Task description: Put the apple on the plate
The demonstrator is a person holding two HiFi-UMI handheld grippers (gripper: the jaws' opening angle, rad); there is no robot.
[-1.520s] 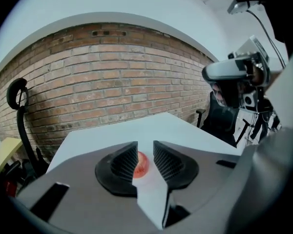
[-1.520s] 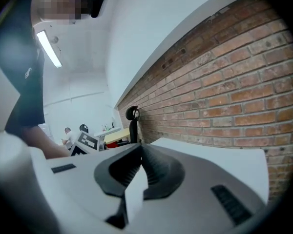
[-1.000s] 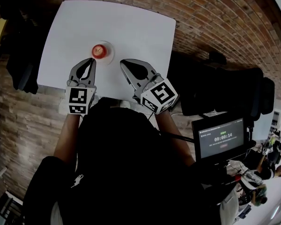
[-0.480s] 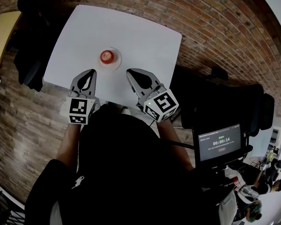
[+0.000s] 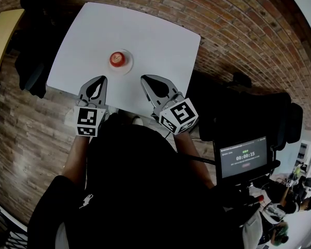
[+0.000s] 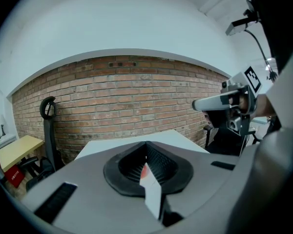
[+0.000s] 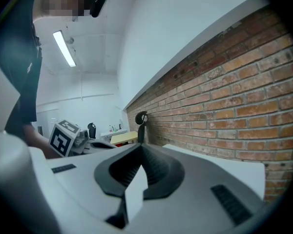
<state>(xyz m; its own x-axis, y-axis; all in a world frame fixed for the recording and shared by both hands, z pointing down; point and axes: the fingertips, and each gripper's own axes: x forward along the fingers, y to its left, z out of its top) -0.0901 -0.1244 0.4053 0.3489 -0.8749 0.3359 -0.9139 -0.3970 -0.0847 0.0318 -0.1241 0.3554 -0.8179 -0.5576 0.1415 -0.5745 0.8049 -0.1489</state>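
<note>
Left hand-held gripper: jaws together, nothing between them, tips over the near edge of the white surface. Right hand-held gripper: jaws likewise together and empty, near the left one. Apple: red, upright, sitting on the small plate, a little beyond both tips and apart from them. Status, as judged: placement looks complete; the sound course is to draw both tools back level, clear of the plate rim, so nothing is nudged. Writing: screen at lower right reads 00:00:15; its smaller lines are illegible. Marker cubes carry square patterns only.
</note>
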